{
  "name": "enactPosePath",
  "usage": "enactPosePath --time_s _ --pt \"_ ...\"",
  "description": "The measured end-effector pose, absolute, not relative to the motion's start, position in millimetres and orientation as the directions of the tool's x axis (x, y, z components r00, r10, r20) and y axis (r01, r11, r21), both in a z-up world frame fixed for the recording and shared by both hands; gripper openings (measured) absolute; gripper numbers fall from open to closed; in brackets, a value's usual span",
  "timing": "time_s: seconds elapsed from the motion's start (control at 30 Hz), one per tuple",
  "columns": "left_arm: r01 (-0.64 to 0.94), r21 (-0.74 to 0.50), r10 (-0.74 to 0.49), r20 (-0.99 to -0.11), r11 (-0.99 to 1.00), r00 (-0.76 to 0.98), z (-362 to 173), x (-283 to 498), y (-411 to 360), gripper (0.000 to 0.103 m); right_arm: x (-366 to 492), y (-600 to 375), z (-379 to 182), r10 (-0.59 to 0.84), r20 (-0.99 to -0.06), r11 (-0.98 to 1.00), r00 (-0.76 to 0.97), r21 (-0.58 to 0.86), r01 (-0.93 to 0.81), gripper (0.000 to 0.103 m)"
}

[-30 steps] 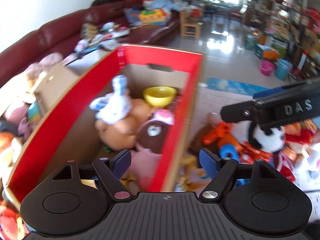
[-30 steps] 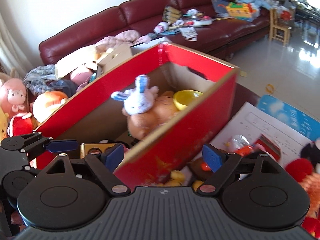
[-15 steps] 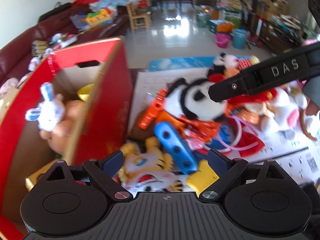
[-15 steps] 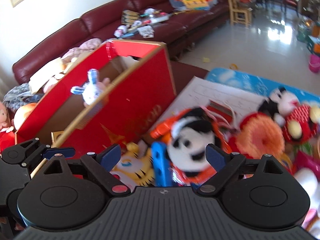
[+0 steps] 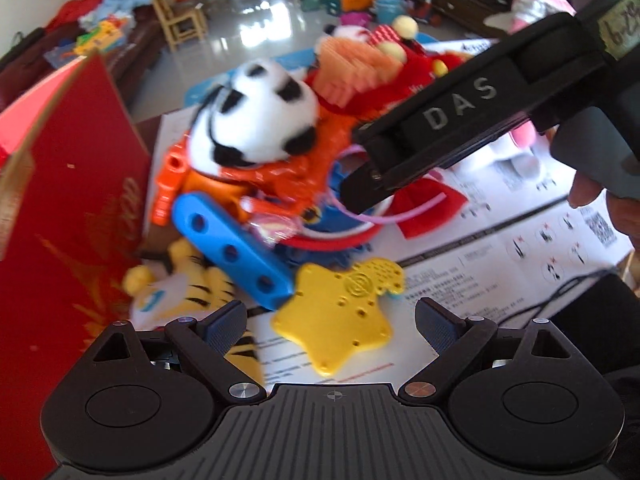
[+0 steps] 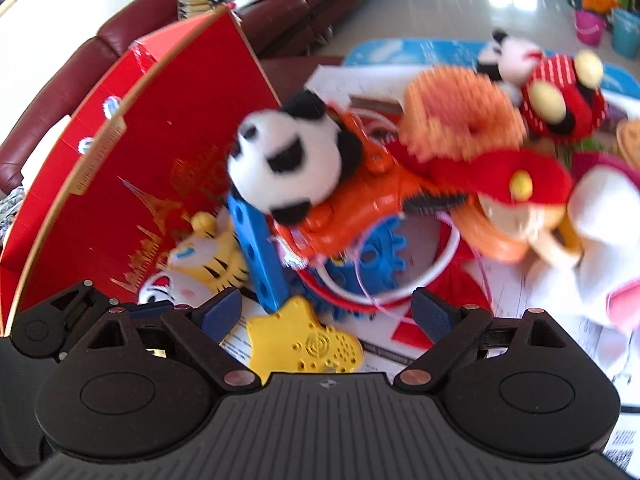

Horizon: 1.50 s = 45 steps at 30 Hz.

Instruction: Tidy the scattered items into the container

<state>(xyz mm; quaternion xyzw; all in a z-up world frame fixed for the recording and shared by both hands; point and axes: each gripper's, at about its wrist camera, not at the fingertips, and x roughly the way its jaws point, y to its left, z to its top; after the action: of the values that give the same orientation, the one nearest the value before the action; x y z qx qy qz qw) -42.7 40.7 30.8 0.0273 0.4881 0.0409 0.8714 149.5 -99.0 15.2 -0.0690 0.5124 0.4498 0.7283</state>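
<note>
You had both grippers tipped down over the toy pile beside the red box (image 5: 72,216), and neither was carrying anything. The left gripper (image 5: 331,320) had its jaws spread wide and released, with the yellow star toy (image 5: 340,312) lying flat on the white paper sheet (image 5: 500,216) between them, not pinched. The right gripper (image 6: 327,308) was equally spread, its jaws empty, the star just below and the blue perforated bar (image 6: 258,256) ahead. The panda plush (image 5: 256,116) sat atop the orange plastic toy (image 6: 360,200), tangled with loops of cord.

The star seemed the sensible pick: thin and hard, so you needed one jaw tip under an edge. Because the two grippers were crowding the same spot, it seemed wiser to let one take it and send the other to the panda.
</note>
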Motion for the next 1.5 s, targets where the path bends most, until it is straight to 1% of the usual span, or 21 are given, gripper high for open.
enactPosePath --time_s 0.1,0.3,0.5,0.63,0.8,1.0,1.03,1.07,1.1,1.13,1.17,1.33,1.5 --pt "-0.018 0.074 0.073 -0.853 0.997 0.516 18.5 -39.6 38.1 0.097 151.1 -100.5 1.3 0.575 -0.817 0.599 0.043 0.384 -0.703 0.093" --pt "-0.006 0.065 0.060 -0.882 0.998 0.468 -10.6 -29.8 41.5 0.097 153.2 -101.1 -32.4 0.553 -0.831 0.633 -0.048 0.458 -0.624 0.093" --pt "-0.005 0.088 0.081 -0.892 0.996 0.446 -25.2 -25.8 45.2 0.097 153.6 -98.2 -55.5 0.534 -0.839 0.665 -0.108 0.495 -0.560 0.093" --pt "-0.009 0.091 0.086 -0.900 0.996 0.427 -34.0 -21.0 48.6 0.097 153.4 -96.1 -66.1 0.536 -0.833 0.671 -0.135 0.517 -0.532 0.093" --pt "0.025 0.117 0.094 -0.894 0.993 0.438 -40.1 -18.4 44.1 0.097 152.1 -94.5 -76.7 0.549 -0.819 0.672 -0.165 0.550 -0.497 0.091" --pt "0.057 0.130 0.092 -0.893 0.990 0.441 -45.9 -16.9 38.5 0.101 147.4 -88.8 -79.3 0.576 -0.799 0.658 -0.172 0.578 -0.482 0.091" --pt "0.063 0.134 0.093 -0.893 0.989 0.441 -47.0 -16.9 37.5 0.101 146.7 -87.6 -79.3 0.579 -0.797 0.658 -0.169 0.580 -0.481 0.089" --pt "0.067 0.138 0.095 -0.892 0.988 0.442 -48.0 -16.9 36.5 0.101 145.7 -86.5 -79.1 0.583 -0.796 0.657 -0.163 0.580 -0.482 0.082" --pt "0.073 0.139 0.093 -0.893 0.988 0.440 -49.1 -16.6 35.6 0.102 144.6 -85.3 -78.3 0.577 -0.803 0.663 -0.150 0.568 -0.488 0.078" --pt "0.078 0.144 0.095 -0.893 0.987 0.441 -49.9 -16.4 34.3 0.102 143.8 -84.5 -76.6 0.569 -0.811 0.670 -0.133 0.552 -0.497 0.065" --pt "0.080 0.146 0.097 -0.893 0.986 0.440 -50.6 -16.2 33.7 0.103 143.9 -83.8 -75.9 0.561 -0.819 0.677 -0.123 0.540 -0.500 0.056" --pt "0.076 0.130 0.083 -0.891 0.989 0.446 -49.0 -16.3 36.7 0.103 148.5 -90.1 -69.8 0.587 -0.797 0.673 -0.144 0.579 -0.460 0.048" --pt "0.067 0.107 0.065 -0.889 0.992 0.453 -46.2 -15.7 41.0 0.102 150.3 -93.4 -54.7 0.620 -0.767 0.637 -0.167 0.616 -0.464 0.048"
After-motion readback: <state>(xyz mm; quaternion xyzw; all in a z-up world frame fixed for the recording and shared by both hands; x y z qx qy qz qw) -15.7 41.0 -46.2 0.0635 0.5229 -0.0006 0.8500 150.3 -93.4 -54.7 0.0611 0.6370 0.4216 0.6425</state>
